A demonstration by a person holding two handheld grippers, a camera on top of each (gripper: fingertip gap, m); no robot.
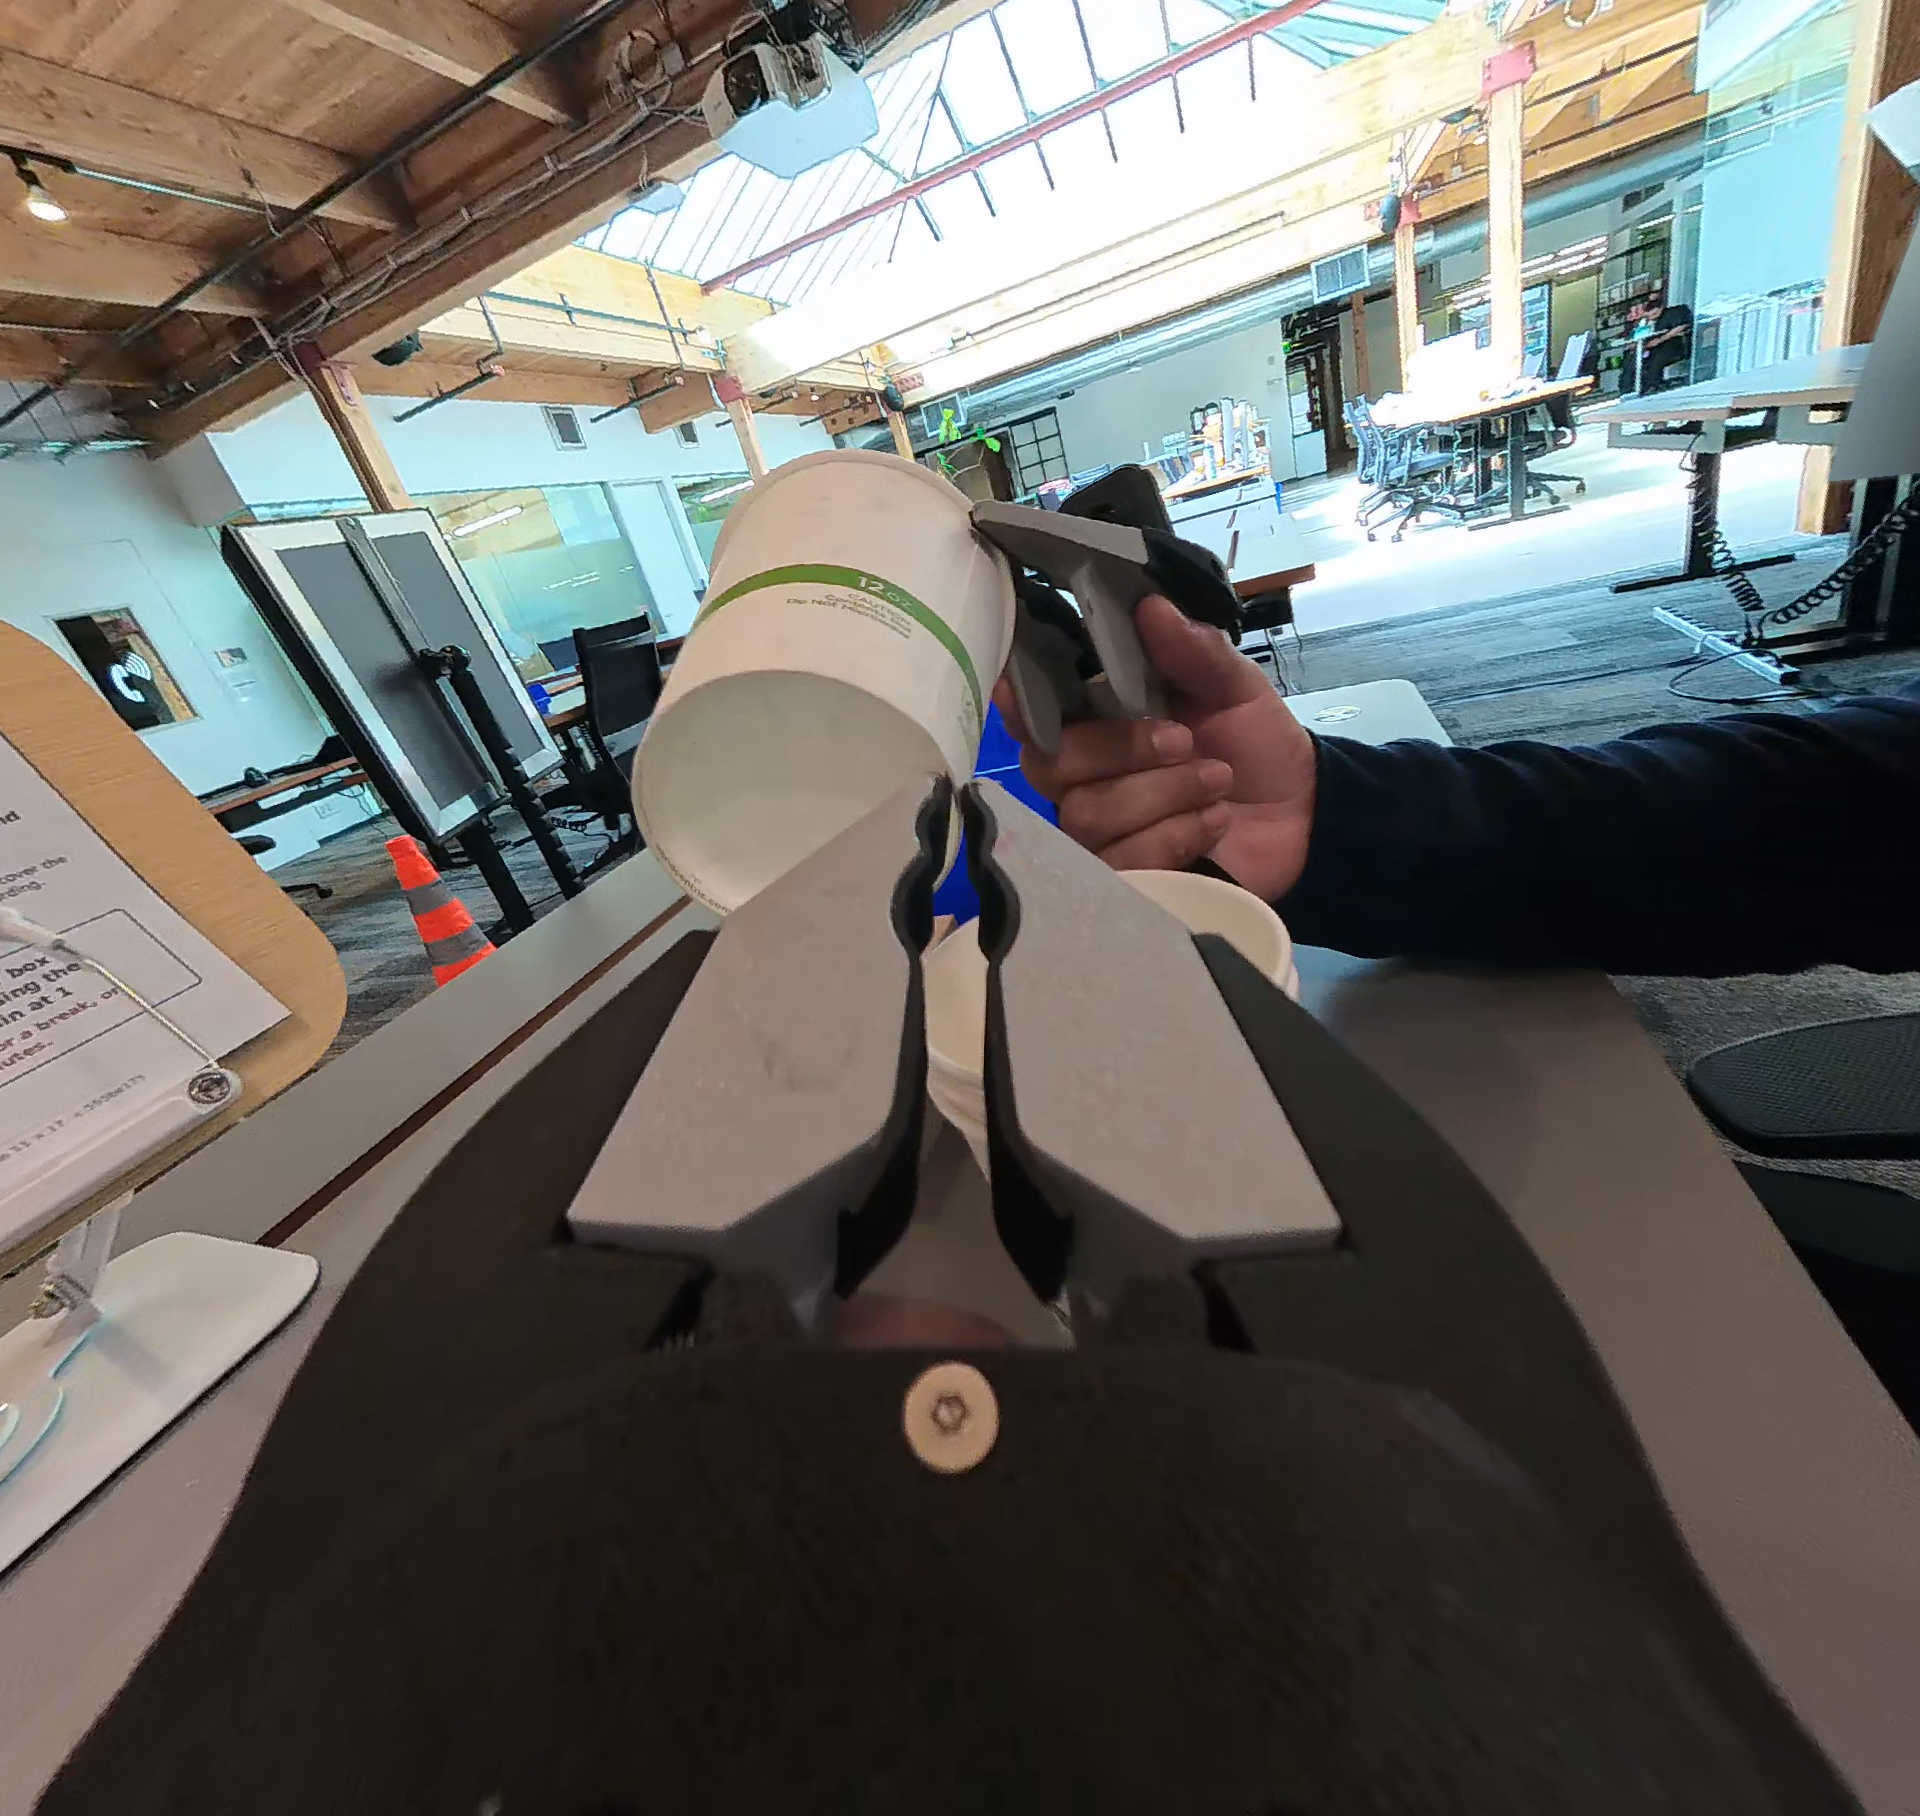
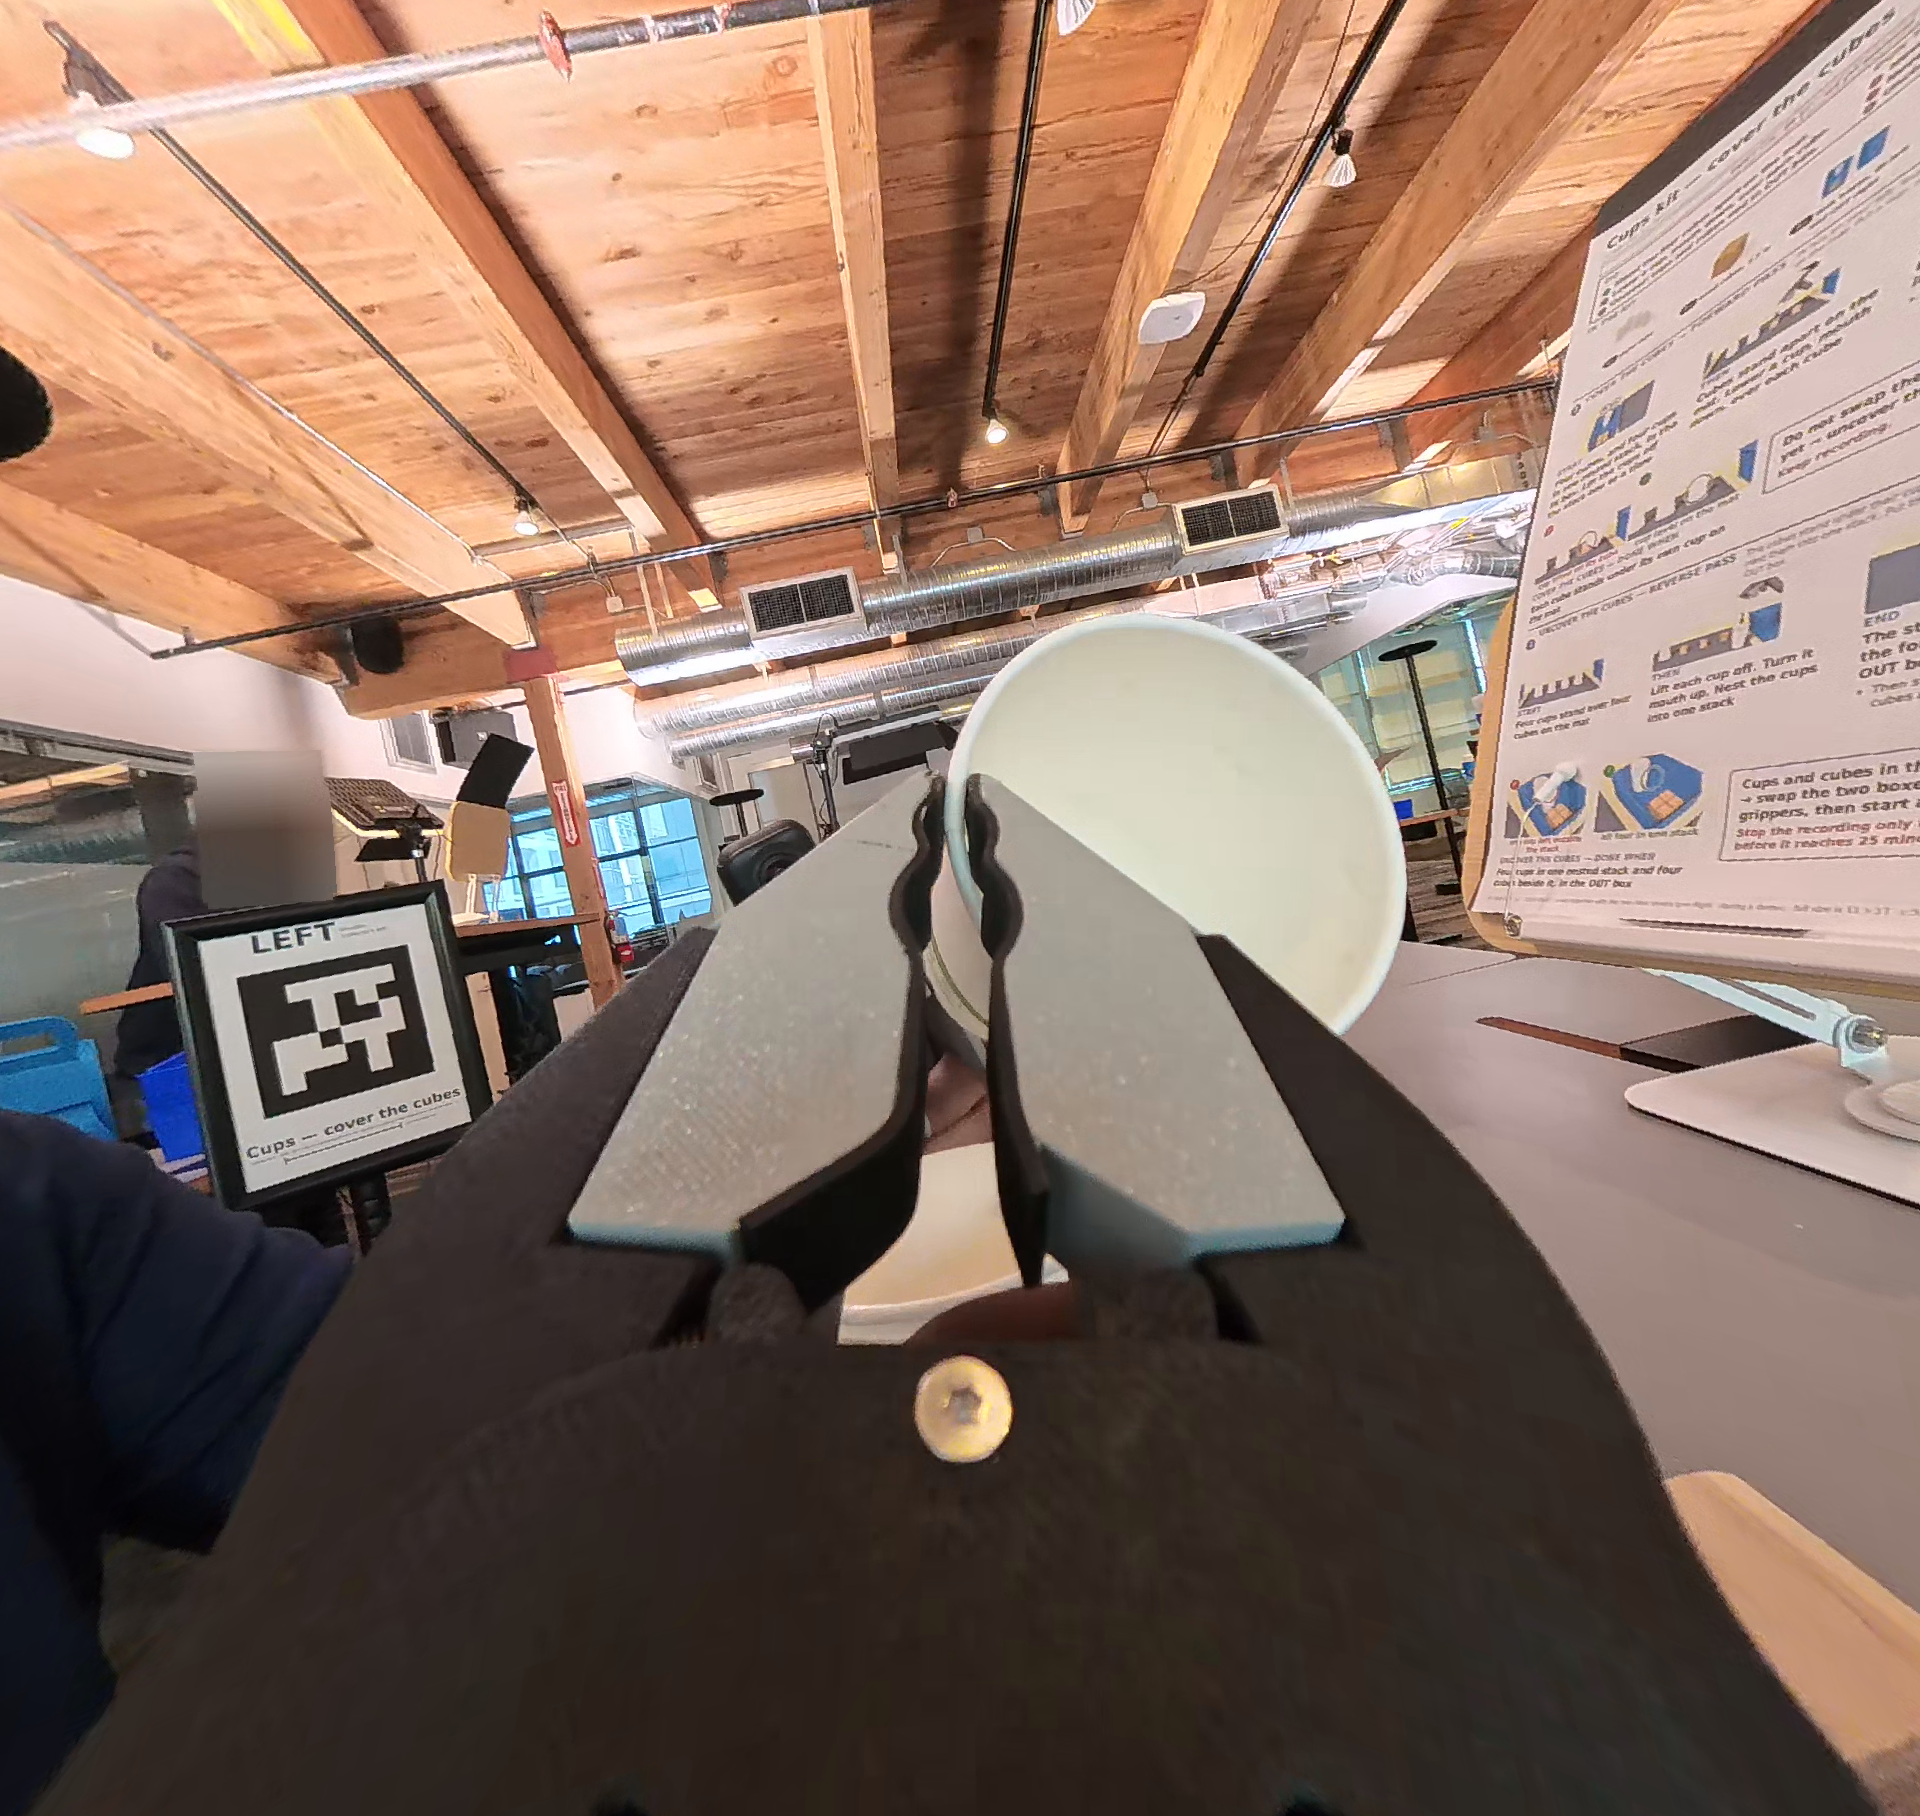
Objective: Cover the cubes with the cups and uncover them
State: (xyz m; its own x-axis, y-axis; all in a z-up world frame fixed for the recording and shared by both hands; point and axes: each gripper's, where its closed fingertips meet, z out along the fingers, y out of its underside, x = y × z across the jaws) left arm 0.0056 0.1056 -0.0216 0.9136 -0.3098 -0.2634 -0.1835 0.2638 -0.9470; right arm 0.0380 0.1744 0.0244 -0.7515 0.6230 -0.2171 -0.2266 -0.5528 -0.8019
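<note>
Closest to me, my left tool [image 1: 958, 800] is clenched. Its dark pads pinch the thin edge of the white paper cup [image 1: 831, 623] with the green band. The cup is up in the air above the bench [image 1: 1455, 1091], tilted, with its wide end turned toward this camera.

My right tool [image 2: 956, 795] is clamped too, on the edge of what I take to be the same cup. That leaves the cup strung between the two tools rather than resting on anything. From the left side I can see the hand [image 1: 1195, 758] that carries the right tool, just behind the cup.

Below the cup, more white cups [image 1: 1236, 919] stand mouth-up on the bench. I cannot see the cubes from either camera.

I judge the cup to be very light and easy to crush. The wall is thin paper that will buckle under a hard squeeze and spring back slightly. The edge is the stiffest part, so a pinch across it is the right hold. With two grips on it, pulling them apart could tear or ovalise the cup. I would let one go before I turn it.
</note>
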